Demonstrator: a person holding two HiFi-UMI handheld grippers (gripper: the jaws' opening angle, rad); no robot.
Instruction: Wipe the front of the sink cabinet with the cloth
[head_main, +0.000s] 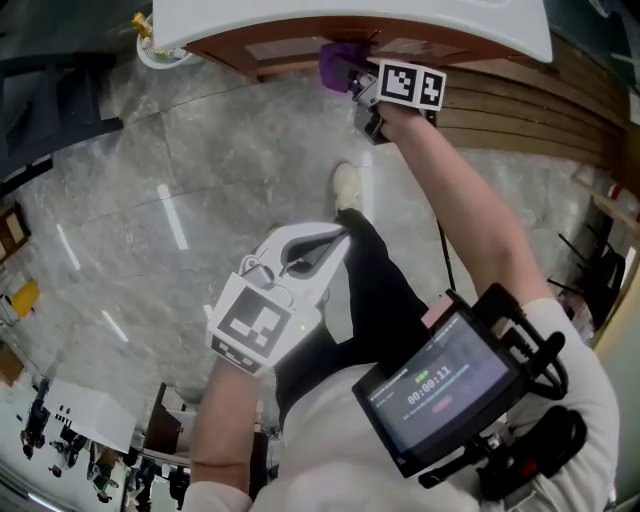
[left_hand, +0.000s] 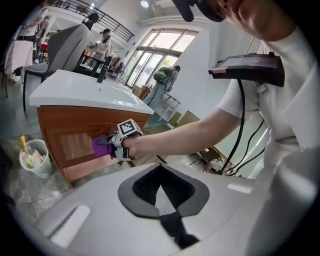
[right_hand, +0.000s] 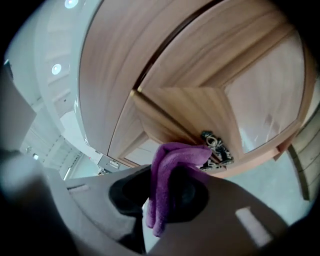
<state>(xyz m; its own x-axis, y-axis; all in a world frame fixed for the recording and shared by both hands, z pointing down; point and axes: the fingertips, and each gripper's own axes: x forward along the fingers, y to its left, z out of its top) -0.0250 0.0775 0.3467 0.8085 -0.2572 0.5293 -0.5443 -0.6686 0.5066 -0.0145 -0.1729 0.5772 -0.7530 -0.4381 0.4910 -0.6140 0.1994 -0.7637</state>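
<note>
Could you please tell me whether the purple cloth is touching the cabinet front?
Touching. In the right gripper view the purple cloth has its folded end pressed flat against the cabinet door, with no gap.

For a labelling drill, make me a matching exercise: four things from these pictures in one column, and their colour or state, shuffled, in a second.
1. cloth
2. sink
3. cabinet front
4. left gripper

a. white
b. brown wood
c. shut, nothing in it
d. purple, clamped in the right gripper

Pairs: 1-d, 2-a, 3-b, 4-c
</note>
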